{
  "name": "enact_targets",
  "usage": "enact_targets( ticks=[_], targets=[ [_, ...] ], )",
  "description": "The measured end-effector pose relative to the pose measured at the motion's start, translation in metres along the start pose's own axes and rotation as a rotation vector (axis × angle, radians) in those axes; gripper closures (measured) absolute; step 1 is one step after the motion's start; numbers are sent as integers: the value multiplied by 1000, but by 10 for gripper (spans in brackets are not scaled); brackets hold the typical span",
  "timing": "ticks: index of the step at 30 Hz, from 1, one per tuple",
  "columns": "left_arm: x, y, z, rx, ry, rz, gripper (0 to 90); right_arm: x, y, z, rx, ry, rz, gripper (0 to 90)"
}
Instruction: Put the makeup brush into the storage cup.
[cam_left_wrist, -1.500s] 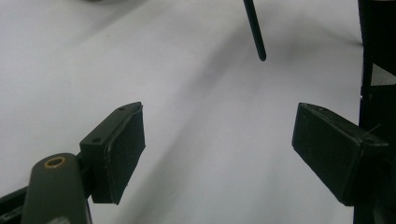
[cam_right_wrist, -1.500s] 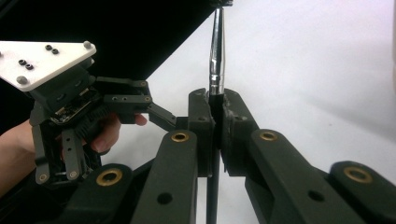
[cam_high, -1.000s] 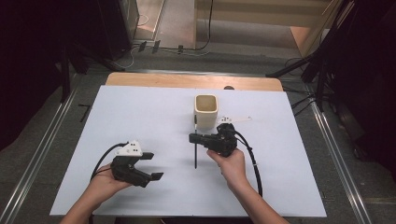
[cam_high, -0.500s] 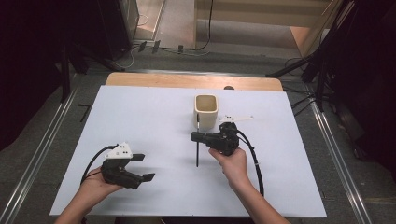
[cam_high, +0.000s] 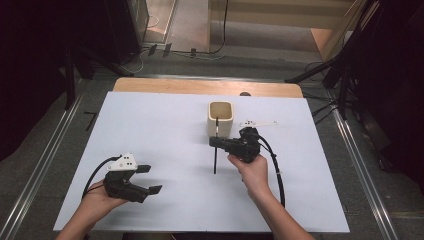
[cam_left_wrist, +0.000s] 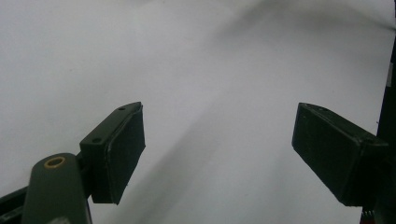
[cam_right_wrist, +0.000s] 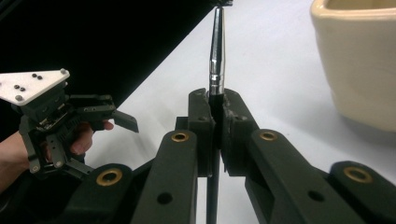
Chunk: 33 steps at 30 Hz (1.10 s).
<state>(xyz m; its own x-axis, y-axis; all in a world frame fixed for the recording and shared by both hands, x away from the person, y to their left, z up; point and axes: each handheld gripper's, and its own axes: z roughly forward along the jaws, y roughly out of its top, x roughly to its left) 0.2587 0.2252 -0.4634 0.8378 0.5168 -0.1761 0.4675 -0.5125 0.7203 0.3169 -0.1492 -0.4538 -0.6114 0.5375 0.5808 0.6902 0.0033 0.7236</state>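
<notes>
Presently: right claw (cam_high: 216, 142), frame centre, pinching a pen (cam_high: 215, 161), long axis running up-frame, tip toward the cream cup (cam_high: 220, 119) just above; left claw (cam_high: 149, 179), lower left, spread, empty, farther off on the bench (cam_high: 150, 130).

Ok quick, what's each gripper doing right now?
Left gripper: open, holding nothing.
Right gripper: closed on a thin black pen beside the cream cup.

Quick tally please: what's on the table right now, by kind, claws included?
Claws: 2, left claw and right claw
Cream holder: 1
Thin dark brush: 1
Small white piece behind the right claw: 1
Total: 5
</notes>
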Motion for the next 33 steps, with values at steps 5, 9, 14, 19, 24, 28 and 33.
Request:
enact_targets(
  ticks=[5, 9, 14, 19, 24, 28, 33],
  targets=[
    [2, -1, -1, -3, 7, -9, 175, -3, 3, -2, -3, -11, 0, 858],
    [2, -2, -2, -8, 8, -12, 175, -5, 4, -3, -10, -16, 2, 858],
    [3, -2, -2, -14, 7, -16, 175, -8, 5, -6, -16, -32, 3, 858],
    [3, -2, -1, -16, 4, -13, 175, -14, 10, -12, -34, -47, 8, 858],
    [5, -2, -1, -17, 5, -20, 175, -14, 18, -17, -53, -67, -21, 858],
    [5, -2, -1, -16, 8, -24, 175, -16, 26, -20, -47, -67, -14, 858],
    [5, -2, -2, -22, 13, -31, 175, -20, 34, -20, -44, -74, -5, 858]
  ],
)
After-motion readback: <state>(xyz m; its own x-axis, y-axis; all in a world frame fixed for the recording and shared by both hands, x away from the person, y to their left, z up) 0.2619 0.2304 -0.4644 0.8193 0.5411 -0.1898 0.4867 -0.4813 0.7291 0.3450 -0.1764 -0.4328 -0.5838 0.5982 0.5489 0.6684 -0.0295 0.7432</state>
